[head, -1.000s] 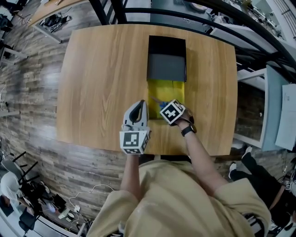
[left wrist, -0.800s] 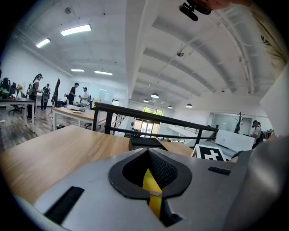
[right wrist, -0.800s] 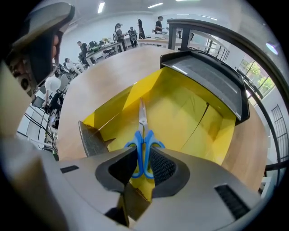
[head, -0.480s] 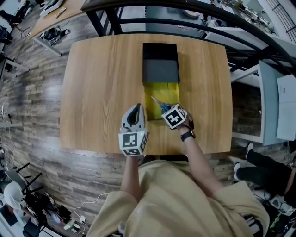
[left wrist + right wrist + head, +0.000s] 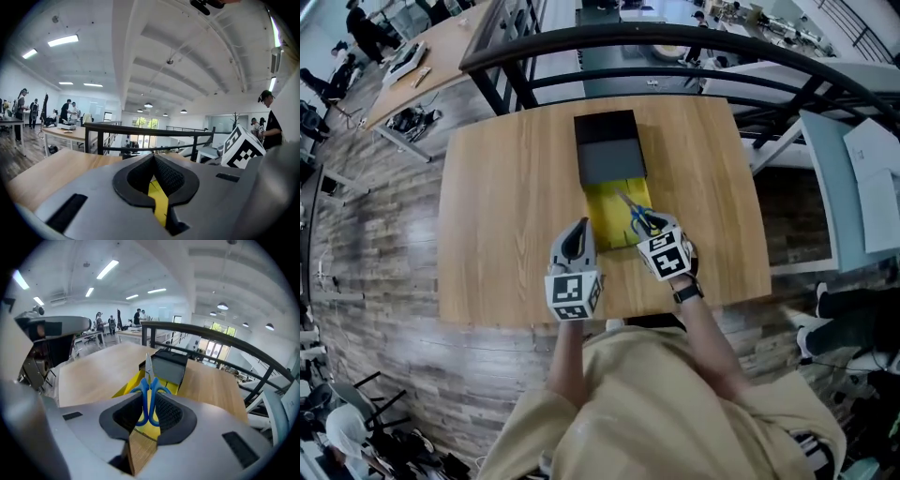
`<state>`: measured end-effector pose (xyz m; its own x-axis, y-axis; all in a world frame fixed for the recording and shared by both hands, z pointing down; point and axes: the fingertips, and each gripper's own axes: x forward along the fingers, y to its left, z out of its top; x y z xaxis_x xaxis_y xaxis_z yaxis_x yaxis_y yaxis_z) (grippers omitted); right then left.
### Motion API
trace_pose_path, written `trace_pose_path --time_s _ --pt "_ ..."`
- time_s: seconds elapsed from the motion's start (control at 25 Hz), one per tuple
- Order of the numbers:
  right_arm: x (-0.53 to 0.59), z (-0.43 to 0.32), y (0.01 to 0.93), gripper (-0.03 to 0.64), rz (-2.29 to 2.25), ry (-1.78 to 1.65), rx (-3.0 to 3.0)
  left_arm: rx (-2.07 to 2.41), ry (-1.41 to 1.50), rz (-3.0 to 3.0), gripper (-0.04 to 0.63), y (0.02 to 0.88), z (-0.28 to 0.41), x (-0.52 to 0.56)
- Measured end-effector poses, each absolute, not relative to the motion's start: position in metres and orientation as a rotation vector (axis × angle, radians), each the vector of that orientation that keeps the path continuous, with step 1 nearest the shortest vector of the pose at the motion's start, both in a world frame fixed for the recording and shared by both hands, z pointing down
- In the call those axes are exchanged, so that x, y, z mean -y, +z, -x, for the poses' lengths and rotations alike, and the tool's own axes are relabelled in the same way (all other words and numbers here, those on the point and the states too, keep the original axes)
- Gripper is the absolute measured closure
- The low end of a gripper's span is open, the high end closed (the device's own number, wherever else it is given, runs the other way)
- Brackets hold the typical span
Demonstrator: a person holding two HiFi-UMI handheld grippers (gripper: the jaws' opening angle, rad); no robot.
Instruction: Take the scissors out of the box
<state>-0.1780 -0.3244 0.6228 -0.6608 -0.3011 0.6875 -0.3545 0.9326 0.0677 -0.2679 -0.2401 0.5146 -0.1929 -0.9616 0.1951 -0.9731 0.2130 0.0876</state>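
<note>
Scissors [image 5: 148, 381], light and stiff by the look, sit pinched at their blue handles in the right gripper's [image 5: 150, 397] jaws, which have just been closing, while the left gripper's [image 5: 153, 159] jaws stay clenched empty.

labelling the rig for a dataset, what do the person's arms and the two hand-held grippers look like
Left hand-held gripper and right hand-held gripper: smooth grey shells, black ribbed pads, a white cube with black square markers on each. The person wears a tan short-sleeved shirt and a dark watch on the right wrist.
</note>
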Motion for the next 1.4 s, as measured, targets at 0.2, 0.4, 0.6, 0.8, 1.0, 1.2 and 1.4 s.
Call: trace_pose_path --time_s 0.2,0.4,0.6,0.8,1.0,1.2,1.4 --pt "0.330 0.164 0.566 0.531 -0.595 0.053 2.468 2.309 0.113 -1.951 0.584 0.483 0.257 0.243" --pt "0.330 0.146 0.517 0.531 -0.709 0.016 2.581 2.323 0.124 -1.998 0.584 0.462 0.242 0.238" --pt "0.317 0.131 0.465 0.530 -0.801 0.003 2.730 2.373 0.130 -1.974 0.584 0.431 0.242 0.226" --pt "0.304 0.115 0.422 0.529 -0.890 -0.025 2.827 2.445 0.059 -1.993 0.584 0.394 0.237 0.214" --pt "0.294 0.106 0.393 0.529 -0.917 -0.088 2.888 2.485 0.034 -2.020 0.584 0.373 0.226 0.209" --pt "0.292 0.107 0.384 0.529 -0.926 -0.123 2.913 2.475 0.047 -2.047 0.584 0.372 0.222 0.212" --pt "0.292 0.109 0.386 0.529 -0.916 -0.127 2.904 2.461 0.036 -2.057 0.584 0.373 0.222 0.214"
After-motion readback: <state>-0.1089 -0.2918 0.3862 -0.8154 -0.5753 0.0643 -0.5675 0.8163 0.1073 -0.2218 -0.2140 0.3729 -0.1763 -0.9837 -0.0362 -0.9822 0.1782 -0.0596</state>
